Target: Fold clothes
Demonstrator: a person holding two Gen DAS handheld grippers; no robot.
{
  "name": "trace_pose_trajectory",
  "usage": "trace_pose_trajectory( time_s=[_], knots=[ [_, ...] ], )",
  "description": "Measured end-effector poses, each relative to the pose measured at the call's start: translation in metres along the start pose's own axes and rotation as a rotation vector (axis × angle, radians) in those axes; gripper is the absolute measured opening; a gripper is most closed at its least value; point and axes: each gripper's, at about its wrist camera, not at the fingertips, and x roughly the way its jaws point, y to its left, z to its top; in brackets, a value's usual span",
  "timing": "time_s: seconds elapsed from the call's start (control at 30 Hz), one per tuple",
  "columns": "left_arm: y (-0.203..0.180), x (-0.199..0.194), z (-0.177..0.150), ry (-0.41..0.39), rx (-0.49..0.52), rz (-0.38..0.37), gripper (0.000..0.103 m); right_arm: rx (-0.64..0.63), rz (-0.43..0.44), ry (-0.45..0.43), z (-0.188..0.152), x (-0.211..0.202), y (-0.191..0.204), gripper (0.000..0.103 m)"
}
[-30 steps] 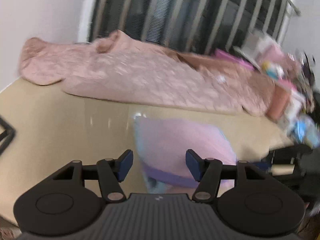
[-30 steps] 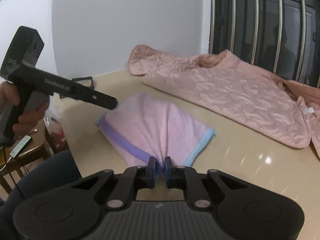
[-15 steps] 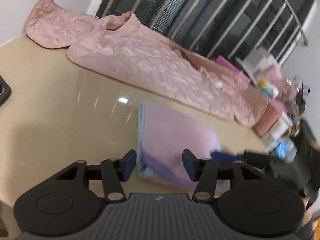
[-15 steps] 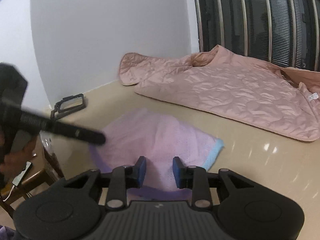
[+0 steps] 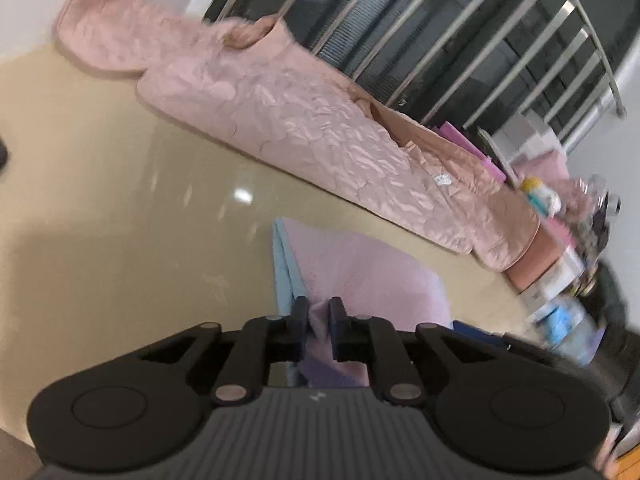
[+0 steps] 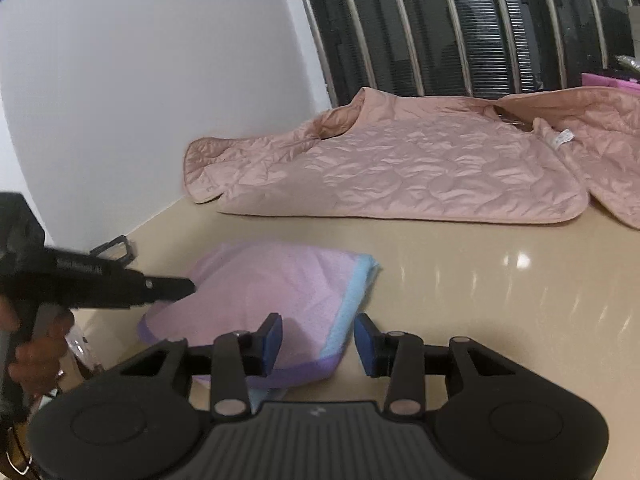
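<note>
Left gripper (image 5: 318, 316): fingers just closed, pinching pink cloth (image 5: 360, 276) at lower centre. Right gripper (image 6: 318, 340): fingers just opening, half-wide over cloth corner. Pink jacket (image 6: 400, 168) across upper worktop (image 6: 480, 300).

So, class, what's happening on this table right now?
A person is folding clothes with a handheld gripper in each hand. The left gripper has just closed on the near edge of a folded pink cloth with blue and purple trim. The right gripper has just been opening; its jaws stand apart over the cloth's blue-trimmed corner without pressing it. A pink quilted jacket lies spread out, unfolded, farther back on the beige table.
</note>
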Motion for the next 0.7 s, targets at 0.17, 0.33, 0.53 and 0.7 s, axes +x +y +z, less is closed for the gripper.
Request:
trace_pose_trajectory(
  time_s=[0.17, 0.33, 0.53, 0.7],
  knots=[
    [-0.005, -0.011, 0.003, -0.018, 0.045, 0.093, 0.032, -0.068, -0.007, 0.026, -0.003, 0.01, 0.014, 0.025],
    [-0.027, -0.032, 0.003, -0.073, 0.127, 0.099, 0.062, -0.103, -0.058, -0.034, 0.015, -0.009, 0.008, 0.06],
    [-0.046, -0.017, -0.014, -0.037, 0.215, 0.174, 0.07, 0.016, 0.026, -0.044, 0.053, 0.024, -0.026, 0.065],
    [-0.046, -0.013, -0.025, -0.025, 0.239, 0.194, 0.067, -0.158, -0.089, 0.107, 0.057, 0.066, -0.008, 0.036]
  ],
)
